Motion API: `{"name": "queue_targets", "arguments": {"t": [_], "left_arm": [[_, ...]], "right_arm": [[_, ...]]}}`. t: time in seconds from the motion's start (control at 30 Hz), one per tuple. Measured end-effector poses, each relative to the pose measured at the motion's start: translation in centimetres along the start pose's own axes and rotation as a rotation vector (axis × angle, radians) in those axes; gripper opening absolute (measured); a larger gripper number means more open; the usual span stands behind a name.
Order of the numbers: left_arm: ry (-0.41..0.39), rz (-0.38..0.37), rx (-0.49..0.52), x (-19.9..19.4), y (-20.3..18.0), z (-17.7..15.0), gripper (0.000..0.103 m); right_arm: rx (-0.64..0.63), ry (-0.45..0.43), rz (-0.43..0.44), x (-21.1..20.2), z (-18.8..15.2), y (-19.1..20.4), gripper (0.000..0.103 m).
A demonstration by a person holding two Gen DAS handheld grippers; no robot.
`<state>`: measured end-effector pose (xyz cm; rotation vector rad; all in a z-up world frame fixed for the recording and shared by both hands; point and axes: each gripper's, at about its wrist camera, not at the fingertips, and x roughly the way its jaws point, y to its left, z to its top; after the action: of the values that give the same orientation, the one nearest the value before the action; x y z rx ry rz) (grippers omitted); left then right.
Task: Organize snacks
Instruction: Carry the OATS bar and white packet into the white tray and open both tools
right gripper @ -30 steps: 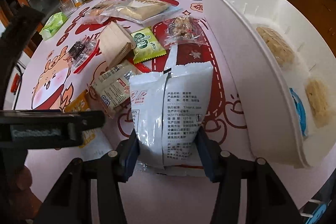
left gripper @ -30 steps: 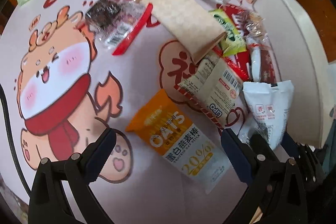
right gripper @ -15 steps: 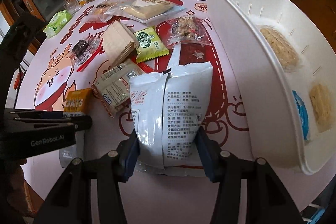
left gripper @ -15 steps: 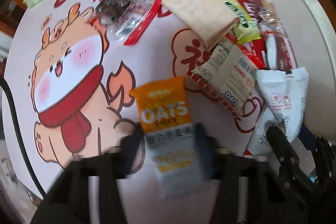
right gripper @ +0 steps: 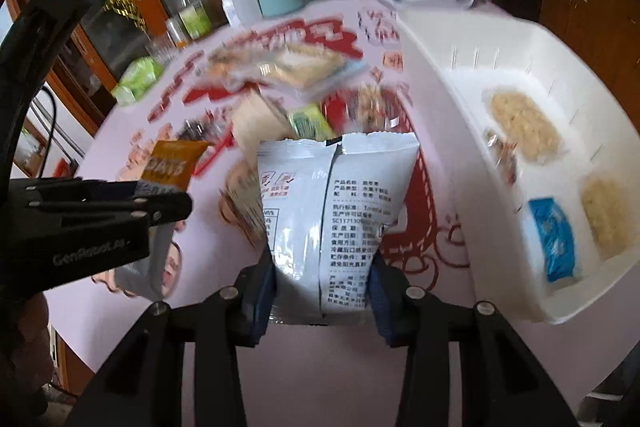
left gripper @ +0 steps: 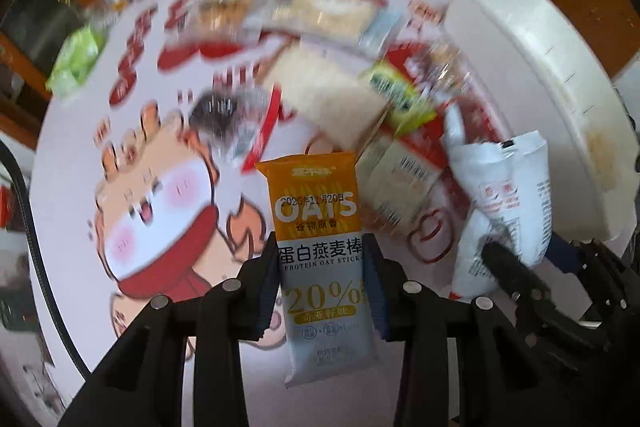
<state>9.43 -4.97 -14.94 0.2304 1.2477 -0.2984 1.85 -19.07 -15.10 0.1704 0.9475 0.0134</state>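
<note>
Overhead, cartoon-printed pink tablecloth [left gripper: 132,99], blurred.

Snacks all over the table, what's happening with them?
A person is tidying them with a hand-held gripper in each hand. The left hand-held gripper has just closed on the orange oat bar, and the right hand-held gripper has tightened on the white snack bag. Both packets are pinched between the pads. Other packets lie on the cartoon tablecloth, and the white bin beside them already holds a few.

Black tool [left gripper: 322,287], blue pads [left gripper: 269,291]
</note>
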Motion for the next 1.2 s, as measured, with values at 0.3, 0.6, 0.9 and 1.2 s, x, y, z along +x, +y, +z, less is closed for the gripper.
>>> {"name": "queue_targets", "arguments": {"t": [0.3,0.6,0.9,1.2], "left_arm": [[-0.213,-0.037,0.082,-6.1,-4.1,5.0,0.037],[-0.358,-0.105,0.174,-10.5,-10.3,8.9,0.037],[-0.401,-0.154,0.246,-10.3,-16.7,12.5,0.037],[-0.396,-0.146,0.275,-8.3,-21.1,14.4,0.037]], "right_arm": [[0.115,-0.209,-0.040,-6.5,2.9,-3.1,0.041],[0.240,-0.362,-0.233,-10.6,4.3,-8.0,0.042],[0.304,-0.350,-0.292,-10.4,4.7,-12.7,0.042],[0.325,-0.334,-0.350,-9.7,6.7,-16.7,0.042]]}}
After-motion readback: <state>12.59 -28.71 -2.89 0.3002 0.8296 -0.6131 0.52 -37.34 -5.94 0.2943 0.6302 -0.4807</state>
